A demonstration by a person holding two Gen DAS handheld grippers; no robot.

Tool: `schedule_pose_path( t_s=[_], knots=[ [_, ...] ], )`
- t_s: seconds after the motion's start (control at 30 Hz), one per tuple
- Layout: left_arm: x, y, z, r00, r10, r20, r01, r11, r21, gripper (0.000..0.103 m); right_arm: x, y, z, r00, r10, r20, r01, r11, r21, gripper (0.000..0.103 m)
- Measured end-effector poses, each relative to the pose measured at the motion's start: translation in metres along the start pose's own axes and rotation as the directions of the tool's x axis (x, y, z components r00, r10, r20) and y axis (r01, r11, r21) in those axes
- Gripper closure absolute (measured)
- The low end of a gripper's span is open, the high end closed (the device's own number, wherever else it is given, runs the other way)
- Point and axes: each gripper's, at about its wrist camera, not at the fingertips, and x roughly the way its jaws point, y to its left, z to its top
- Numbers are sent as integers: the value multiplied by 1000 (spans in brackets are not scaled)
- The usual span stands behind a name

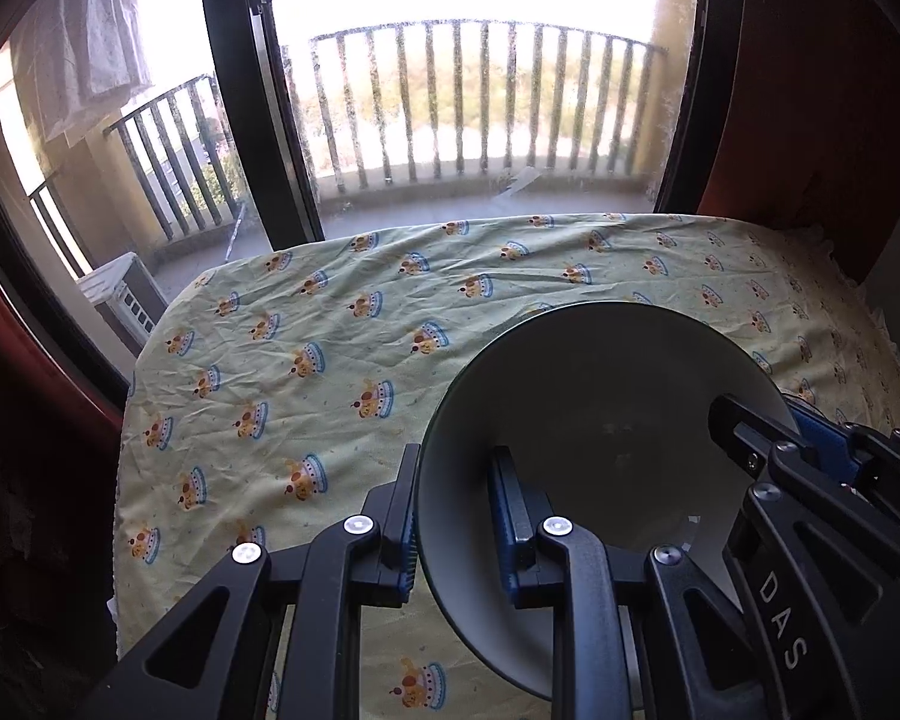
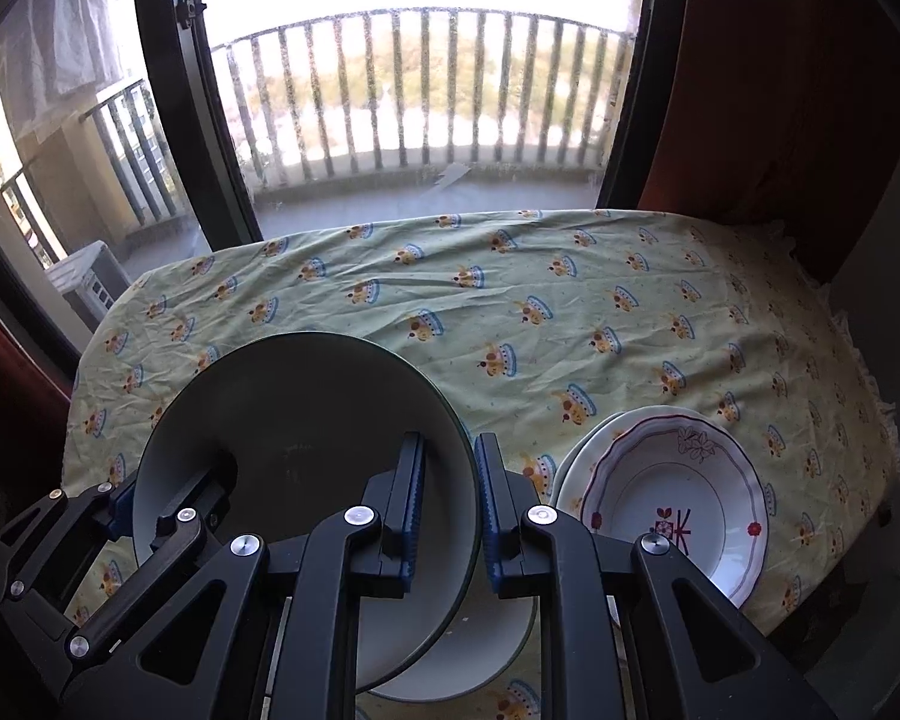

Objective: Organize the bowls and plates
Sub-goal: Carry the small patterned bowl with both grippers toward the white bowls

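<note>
A grey-green bowl [image 1: 600, 420] is held off the table between both grippers. My left gripper [image 1: 456, 516] straddles its left rim, one finger outside and one inside, with a visible gap. My right gripper [image 2: 450, 510] straddles its right rim [image 2: 306, 444] the same way. The right gripper's fingers [image 1: 750, 438] show on the bowl's far side in the left wrist view. Beneath the bowl lies another pale bowl or plate [image 2: 474, 654]. A white floral plate [image 2: 678, 504] sits on another plate at the right.
The table carries a yellow-green crown-print cloth [image 2: 510, 300]. Behind it is a balcony window with a dark frame [image 2: 174, 120] and railing. A red-brown curtain [image 2: 780, 90] hangs at the right. The table's right edge [image 2: 870, 420] drops off near the plates.
</note>
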Motion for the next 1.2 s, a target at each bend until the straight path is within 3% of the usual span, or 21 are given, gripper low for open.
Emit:
schedule_pose_path(
  t_s=[0.67, 1.2],
  knots=[
    [25, -25, -42, 988, 20, -151, -29, 998, -59, 84, 33, -23, -40, 988, 36, -148, -46, 997, -67, 83],
    [49, -29, -45, 976, -9, -217, -10, 996, -88, 84, 53, -28, -41, 985, 19, -172, -33, 997, -75, 83]
  ],
)
